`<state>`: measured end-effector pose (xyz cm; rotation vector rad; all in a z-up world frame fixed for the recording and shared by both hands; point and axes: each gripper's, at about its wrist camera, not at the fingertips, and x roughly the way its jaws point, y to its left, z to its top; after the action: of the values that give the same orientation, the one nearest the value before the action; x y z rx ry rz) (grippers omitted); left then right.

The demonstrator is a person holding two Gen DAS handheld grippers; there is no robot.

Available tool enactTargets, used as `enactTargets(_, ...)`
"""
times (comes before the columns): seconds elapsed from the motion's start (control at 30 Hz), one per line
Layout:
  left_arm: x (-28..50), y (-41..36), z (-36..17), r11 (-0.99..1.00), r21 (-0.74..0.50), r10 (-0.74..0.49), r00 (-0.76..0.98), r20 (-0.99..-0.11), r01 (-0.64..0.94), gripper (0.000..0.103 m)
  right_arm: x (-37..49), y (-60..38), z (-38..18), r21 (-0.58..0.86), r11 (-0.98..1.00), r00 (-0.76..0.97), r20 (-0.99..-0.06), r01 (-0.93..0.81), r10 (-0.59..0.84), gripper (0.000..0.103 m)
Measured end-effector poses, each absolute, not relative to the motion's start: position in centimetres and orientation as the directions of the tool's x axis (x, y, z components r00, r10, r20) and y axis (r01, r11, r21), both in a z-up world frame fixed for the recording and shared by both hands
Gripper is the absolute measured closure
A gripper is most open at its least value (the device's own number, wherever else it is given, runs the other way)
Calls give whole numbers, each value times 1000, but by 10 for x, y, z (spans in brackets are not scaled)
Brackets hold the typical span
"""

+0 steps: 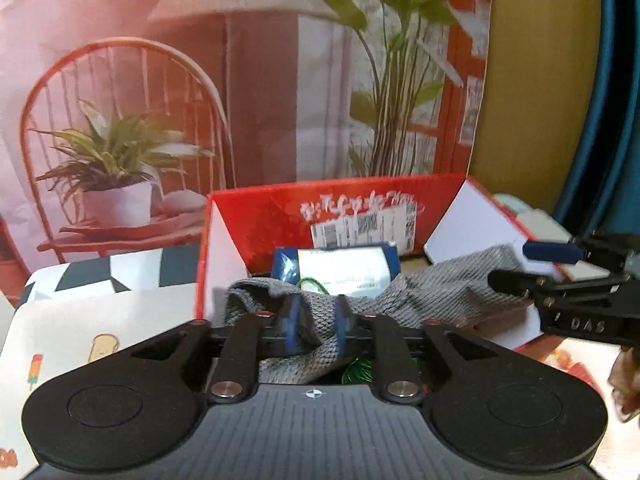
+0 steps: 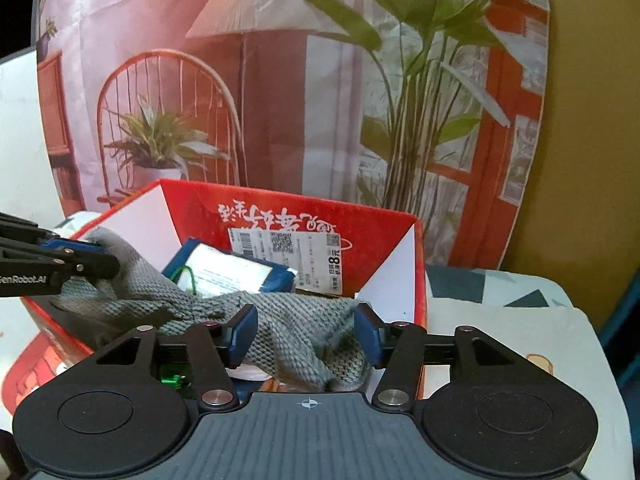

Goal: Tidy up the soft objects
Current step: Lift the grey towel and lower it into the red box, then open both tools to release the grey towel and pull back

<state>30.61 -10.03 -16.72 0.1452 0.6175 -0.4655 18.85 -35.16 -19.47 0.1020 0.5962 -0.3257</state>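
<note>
- Both grippers hover at the near rim of the red cardboard box (image 1: 280, 216), each with a fold of the grey knitted cloth (image 1: 432, 292) between its blue pads.
- Left gripper (image 1: 316, 326): jaws narrowly apart, cloth bunched in the gap, pads seemingly not clamping (hard to be sure).
- Right gripper (image 2: 306, 334): jaws clearly parted, wider than the fold lying between them.
- Draped over the box's front edge, the cloth lies half inside, beside a blue-edged packet (image 2: 236, 268).
- Step in hand, by judgement: releasing the cloth into the box.
- Next, both grippers would need to back away cleanly, without snagging the knit and dragging it out.
</note>
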Motion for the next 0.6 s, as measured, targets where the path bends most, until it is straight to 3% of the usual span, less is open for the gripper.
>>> enactTargets(0.1,281,-85,-155,886,-25,-402,742,-537,463,47,174,-341,-185,11,949,805,-533,315,-261,42)
enactTargets(0.2,253,-73,-155,889,-50,-411,744,-527,455,46,155,-325,-177,26,955,839,-484,297,-248,34)
enactTargets(0.4,202,-49,-179,890,-121,-428,711,-558,440,42,112,-299,-179,82,955,871,-437,287,-224,34)
enactTargets(0.6,173,-30,-215,910,-186,-402,682,-611,370,41,80,-271,-204,137,951,869,-459,276,-185,34)
